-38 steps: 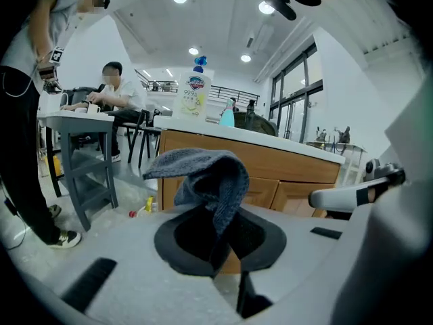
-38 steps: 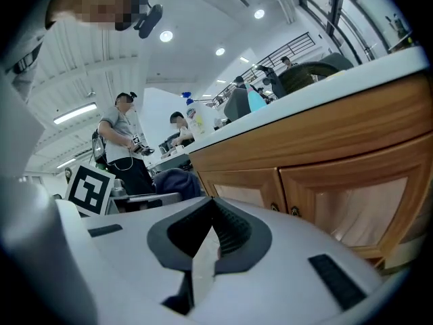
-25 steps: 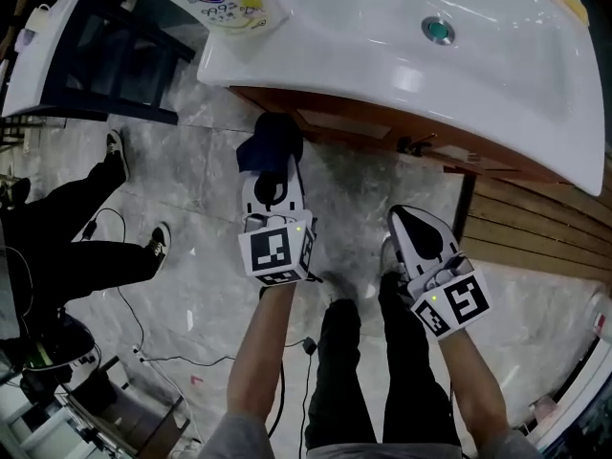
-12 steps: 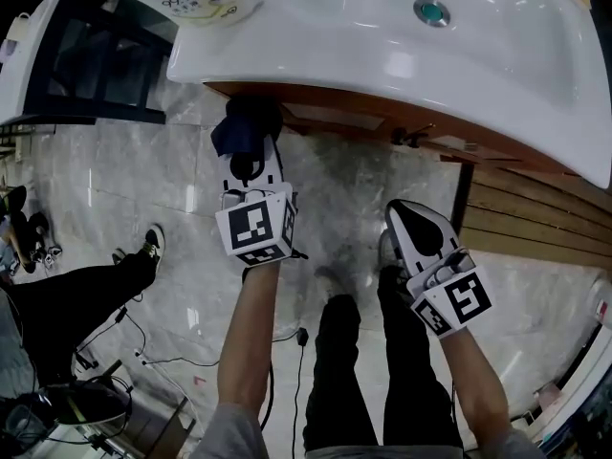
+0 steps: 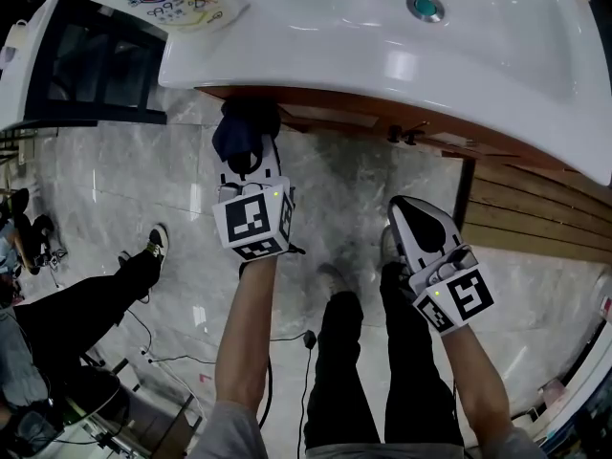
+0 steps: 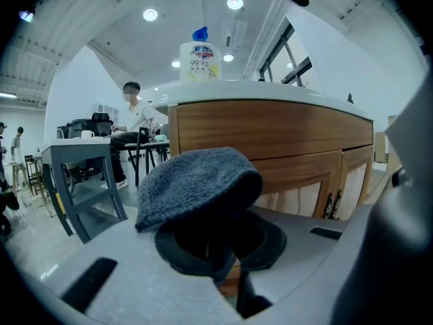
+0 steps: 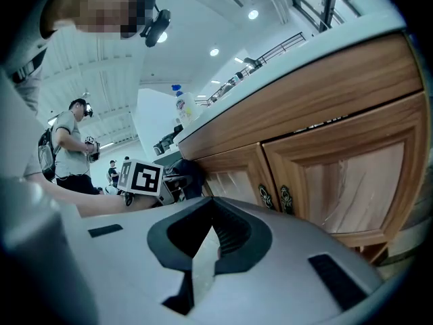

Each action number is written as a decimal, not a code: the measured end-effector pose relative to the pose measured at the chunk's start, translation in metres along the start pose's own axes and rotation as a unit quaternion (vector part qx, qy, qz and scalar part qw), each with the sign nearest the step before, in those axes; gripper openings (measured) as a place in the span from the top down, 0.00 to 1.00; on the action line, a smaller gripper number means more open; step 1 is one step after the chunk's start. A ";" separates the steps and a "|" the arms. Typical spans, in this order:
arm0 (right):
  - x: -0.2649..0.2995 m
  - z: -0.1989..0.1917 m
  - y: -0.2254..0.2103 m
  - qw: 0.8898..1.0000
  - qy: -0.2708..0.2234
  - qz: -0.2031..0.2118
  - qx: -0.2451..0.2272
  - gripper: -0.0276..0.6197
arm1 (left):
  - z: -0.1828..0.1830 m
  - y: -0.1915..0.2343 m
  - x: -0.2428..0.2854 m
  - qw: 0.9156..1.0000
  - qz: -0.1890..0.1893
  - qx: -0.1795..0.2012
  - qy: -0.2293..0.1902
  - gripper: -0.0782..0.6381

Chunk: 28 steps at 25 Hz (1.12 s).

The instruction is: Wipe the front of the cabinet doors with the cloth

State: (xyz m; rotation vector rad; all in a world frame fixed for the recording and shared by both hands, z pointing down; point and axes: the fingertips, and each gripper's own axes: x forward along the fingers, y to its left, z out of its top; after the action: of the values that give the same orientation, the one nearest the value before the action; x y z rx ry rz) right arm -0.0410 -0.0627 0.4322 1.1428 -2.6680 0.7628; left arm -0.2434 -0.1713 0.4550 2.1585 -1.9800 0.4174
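The left tool (image 6: 216,249) is clamped on the dark cloth (image 6: 196,181). Since a second ago it has slid slightly left and in under the sink (image 5: 382,46) rim, so the cloth now sits at the left end of the cabinet doors (image 6: 298,175), seemingly against the wood. I judge a wiping pass is under way. That forearm reaches straight forward. The right tool (image 7: 206,239), jaws slightly apart and empty, hangs back above the person's leg, short of the doors.
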 end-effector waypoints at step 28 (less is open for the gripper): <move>-0.043 -0.004 -0.031 1.000 -0.014 -0.016 0.017 0.94 | 0.004 -0.104 -0.001 0.997 -0.069 0.036 0.004 0.84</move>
State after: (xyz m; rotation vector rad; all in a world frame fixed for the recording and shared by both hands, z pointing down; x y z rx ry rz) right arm 0.0103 -0.0512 0.4345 1.2113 -2.6621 0.7957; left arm -0.1398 -0.1619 0.4566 2.3151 -1.8237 0.4819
